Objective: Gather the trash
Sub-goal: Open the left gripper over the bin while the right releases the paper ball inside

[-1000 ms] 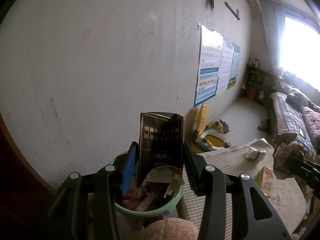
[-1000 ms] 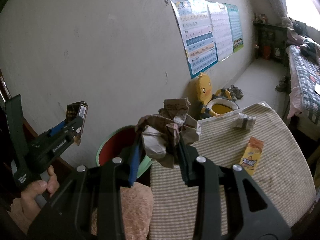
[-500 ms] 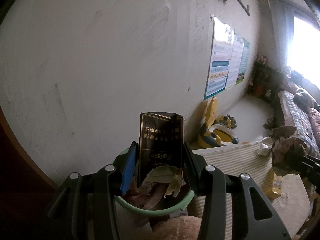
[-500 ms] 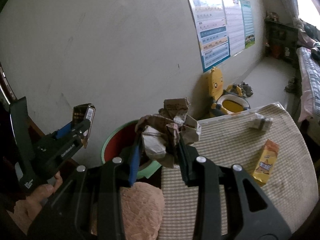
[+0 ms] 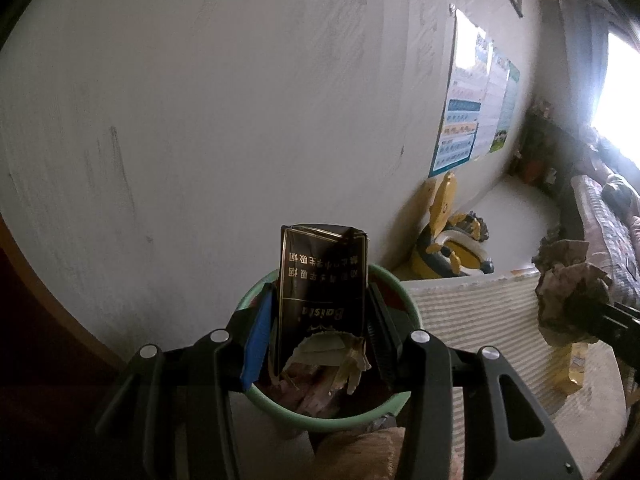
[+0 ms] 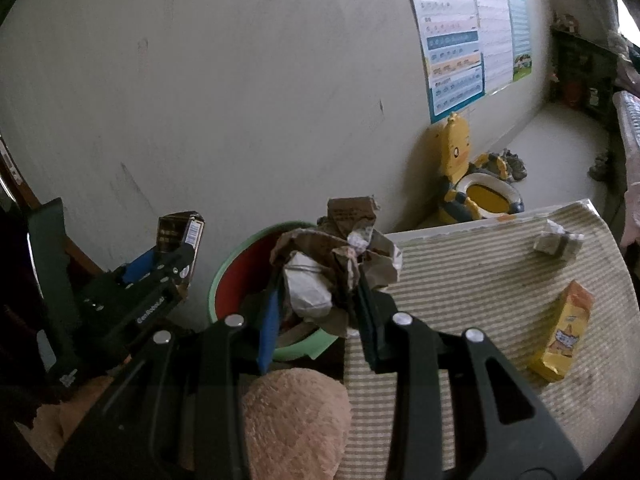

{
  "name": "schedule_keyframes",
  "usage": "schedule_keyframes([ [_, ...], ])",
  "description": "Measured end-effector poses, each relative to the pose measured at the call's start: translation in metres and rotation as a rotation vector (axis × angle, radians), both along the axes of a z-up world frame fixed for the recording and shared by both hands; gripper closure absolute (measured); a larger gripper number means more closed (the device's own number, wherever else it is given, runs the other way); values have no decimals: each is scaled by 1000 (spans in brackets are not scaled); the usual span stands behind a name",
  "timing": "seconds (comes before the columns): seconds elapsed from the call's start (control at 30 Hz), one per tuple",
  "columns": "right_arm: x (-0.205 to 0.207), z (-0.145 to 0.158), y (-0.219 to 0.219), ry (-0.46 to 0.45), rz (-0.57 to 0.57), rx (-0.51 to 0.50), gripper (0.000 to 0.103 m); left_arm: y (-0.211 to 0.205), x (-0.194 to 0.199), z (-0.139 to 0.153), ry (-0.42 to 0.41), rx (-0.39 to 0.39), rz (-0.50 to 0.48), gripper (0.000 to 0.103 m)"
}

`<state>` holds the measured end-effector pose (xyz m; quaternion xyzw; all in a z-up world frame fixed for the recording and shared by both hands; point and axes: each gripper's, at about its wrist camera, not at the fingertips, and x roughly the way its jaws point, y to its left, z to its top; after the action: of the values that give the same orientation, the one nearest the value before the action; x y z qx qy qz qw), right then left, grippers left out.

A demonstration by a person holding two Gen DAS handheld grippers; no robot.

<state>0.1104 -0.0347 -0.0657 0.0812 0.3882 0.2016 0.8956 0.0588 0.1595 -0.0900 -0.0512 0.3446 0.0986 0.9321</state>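
My left gripper (image 5: 318, 304) is shut on a dark cigarette box (image 5: 322, 280) with gold print, held upright over the green-rimmed bin (image 5: 256, 396), which holds scraps. From the right wrist view the left gripper (image 6: 176, 252) and its box (image 6: 178, 232) sit left of the bin (image 6: 224, 276). My right gripper (image 6: 316, 292) is shut on a wad of crumpled brown and white paper (image 6: 340, 264), above the bin's right edge. That wad (image 5: 568, 280) shows at right in the left wrist view.
A striped table top (image 6: 460, 280) holds a crumpled white wrapper (image 6: 558, 242) and a yellow snack packet (image 6: 564, 328). A pink plush thing (image 6: 292, 416) lies below the grippers. A yellow duck potty (image 6: 472, 184) stands by the wall; posters (image 6: 460, 40) hang above.
Both grippers have moved left toward the bin; the bin's rim now shows around the box in the left wrist view. Both grips are unchanged.
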Motion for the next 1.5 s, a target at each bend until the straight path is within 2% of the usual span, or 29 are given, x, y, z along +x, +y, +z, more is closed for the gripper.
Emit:
schedule_keyframes([
  [0.47, 39, -30, 42, 66, 66, -31, 70, 20, 45, -59, 117, -10, 0, 61],
  [0.67, 51, -43, 55, 92, 90, -48, 70, 29, 60, -73, 142, -8, 4, 58],
  [0.8, 55, -51, 60, 111, 95, -58, 70, 30, 64, -76, 143, -9, 3, 58],
  [0.9, 57, -55, 63, 120, 98, -65, 70, 34, 61, -78, 132, -22, 13, 48],
  [1.17, 67, -61, 75, 129, 121, -77, 70, 45, 55, -80, 132, -35, 36, 47],
  [1.3, 73, -65, 83, 136, 140, -88, 69, 54, 46, -77, 119, -47, 70, 39],
  [1.5, 83, -71, 99, 148, 164, -86, 68, 64, 33, -71, 110, -37, 103, 39],
])
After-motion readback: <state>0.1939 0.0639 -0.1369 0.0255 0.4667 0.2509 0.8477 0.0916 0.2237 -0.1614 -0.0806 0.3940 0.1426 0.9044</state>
